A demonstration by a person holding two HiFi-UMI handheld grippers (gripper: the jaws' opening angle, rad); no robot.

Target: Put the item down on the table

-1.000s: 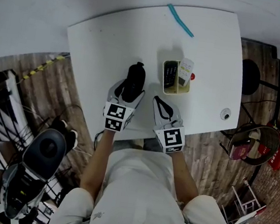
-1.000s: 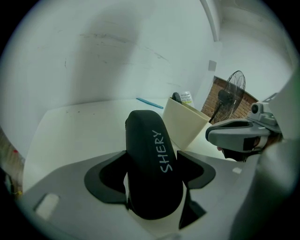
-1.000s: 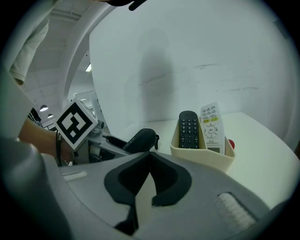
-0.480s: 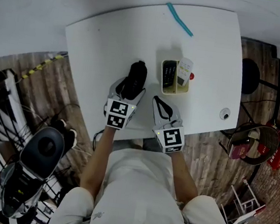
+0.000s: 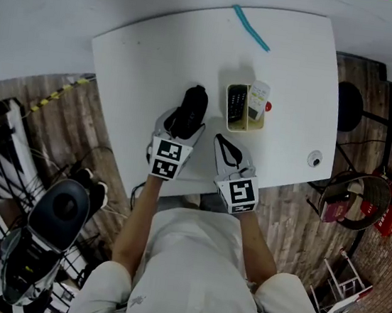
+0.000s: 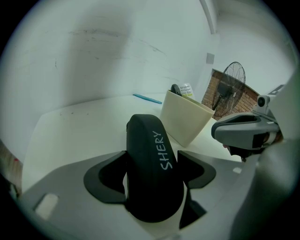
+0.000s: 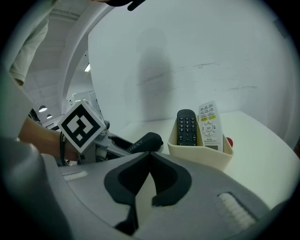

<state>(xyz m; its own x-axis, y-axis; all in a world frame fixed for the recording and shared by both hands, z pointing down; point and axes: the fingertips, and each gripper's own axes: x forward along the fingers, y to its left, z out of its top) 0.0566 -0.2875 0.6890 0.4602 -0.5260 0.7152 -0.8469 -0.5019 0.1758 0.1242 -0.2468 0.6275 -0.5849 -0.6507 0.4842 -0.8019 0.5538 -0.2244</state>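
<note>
A black elongated case point(image 5: 192, 107) printed "SHERY" lies lengthwise between the jaws of my left gripper point(image 5: 183, 123), near the front edge of the white table point(image 5: 152, 53). In the left gripper view the case point(image 6: 152, 164) fills the gap and both black pads rest against its sides. I cannot tell whether its underside touches the table. My right gripper point(image 5: 224, 146) sits just right of it, its jaws shut with nothing between them point(image 7: 150, 157). From the right gripper view the case point(image 7: 143, 143) shows at the left.
A cream holder point(image 5: 243, 127) just beyond the right gripper holds a black remote point(image 5: 238, 104) and a white remote point(image 5: 260, 96). A red thing point(image 5: 269, 107) lies beside it. A blue strip point(image 5: 252, 28) lies at the far edge, a small round object point(image 5: 315, 159) at the right.
The left gripper with the case has edged slightly right and away from me. The right gripper has stayed still.
</note>
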